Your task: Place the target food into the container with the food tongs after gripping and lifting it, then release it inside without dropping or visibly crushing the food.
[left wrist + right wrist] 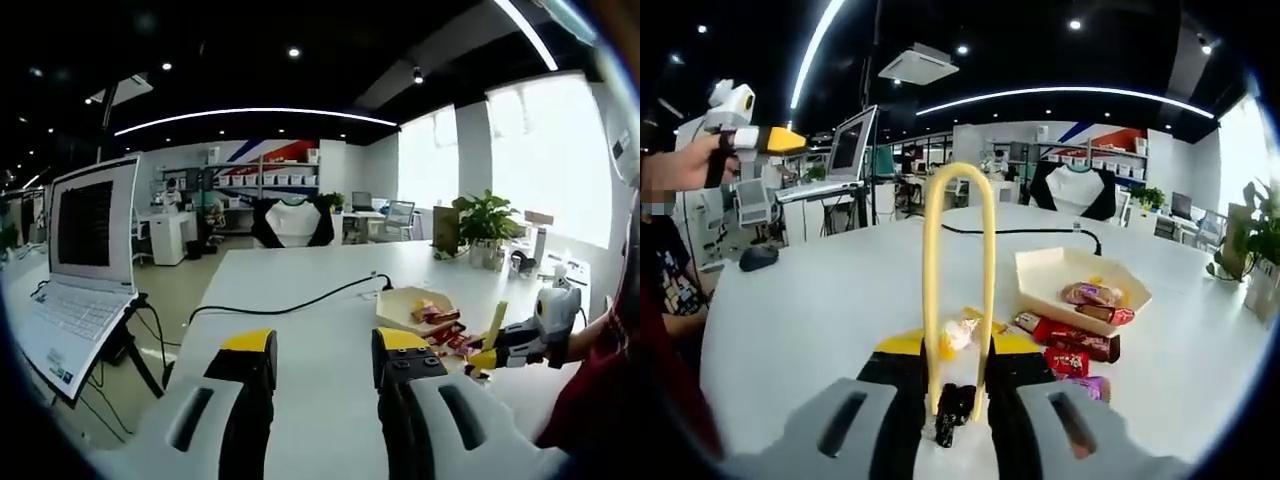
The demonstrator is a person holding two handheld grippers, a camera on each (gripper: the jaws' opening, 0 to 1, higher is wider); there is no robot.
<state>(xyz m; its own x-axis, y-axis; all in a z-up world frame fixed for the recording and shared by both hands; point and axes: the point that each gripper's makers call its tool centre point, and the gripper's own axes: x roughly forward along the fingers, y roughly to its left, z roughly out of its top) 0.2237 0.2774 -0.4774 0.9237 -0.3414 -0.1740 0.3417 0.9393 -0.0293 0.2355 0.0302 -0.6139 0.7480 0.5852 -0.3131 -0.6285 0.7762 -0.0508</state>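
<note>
right gripper (958,345) clamped on yellow food tongs (958,290), tongs pinching a pale crinkly wrapped snack (960,333) just off the white table (820,300), hexagonal container (1040,275) nearby holding 2 snacks, left gripper (322,345) jaws apart

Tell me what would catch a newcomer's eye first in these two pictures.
The yellow food tongs stand out first, rising as a tall loop between the right tool's jaws in the right gripper view. Just right of them sits a cream hexagonal container holding wrapped snacks, with more red-wrapped snacks loose on the white table beside it. In the left gripper view, the left tool is open over the table, with an open laptop at the left.
</note>
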